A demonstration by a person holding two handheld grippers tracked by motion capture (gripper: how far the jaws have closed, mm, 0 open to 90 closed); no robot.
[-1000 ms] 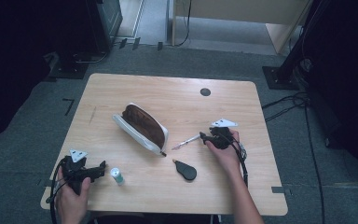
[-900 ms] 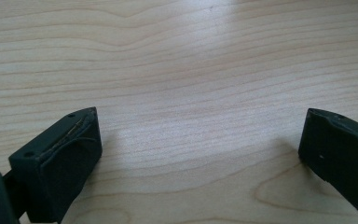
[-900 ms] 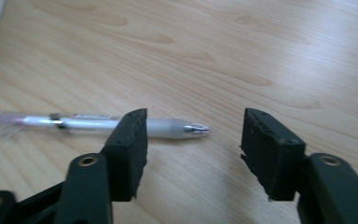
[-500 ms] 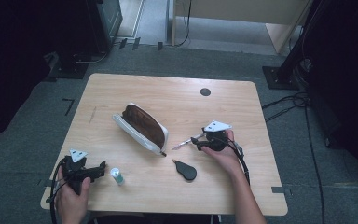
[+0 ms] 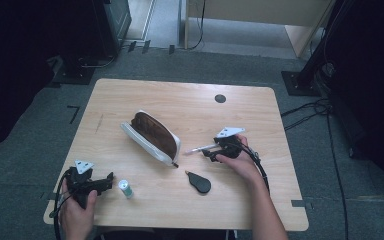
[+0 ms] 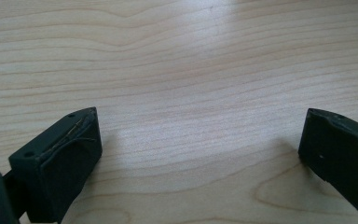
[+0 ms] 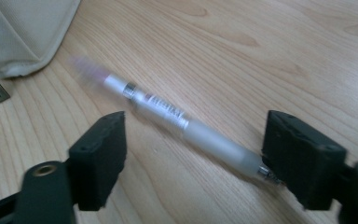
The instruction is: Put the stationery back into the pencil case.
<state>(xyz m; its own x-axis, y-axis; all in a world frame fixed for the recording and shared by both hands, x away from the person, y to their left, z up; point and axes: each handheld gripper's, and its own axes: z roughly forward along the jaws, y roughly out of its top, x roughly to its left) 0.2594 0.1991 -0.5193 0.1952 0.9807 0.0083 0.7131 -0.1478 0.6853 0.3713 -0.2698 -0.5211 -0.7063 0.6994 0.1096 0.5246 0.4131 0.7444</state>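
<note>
Pen (image 7: 177,119) lies flat on the wooden table (image 5: 260,200), just to the right of the open pencil pouch (image 5: 152,136), its blurred cap end pointing toward the pouch and its metal tip at the inner face of one jaw of the right gripper (image 5: 211,154). That gripper's jaws have just been opening and now stand wide on either side of the pen's barrel, neither pad pressing it, so the pen looks let go on the wood rather than held. The pouch, white outside and brown within, sits slanted at the table's middle. Below it to the right rests a dark teardrop-shaped object (image 5: 198,182); below it to the left stands a small white tube with a green cap (image 5: 125,188). Farther left of the pouch, the left gripper (image 5: 105,181) waits low over bare wood, jaws spread and empty. Judging by the layout, the pen, the tube and the dark object are all outside the pouch, so any packing remains undone.
</note>
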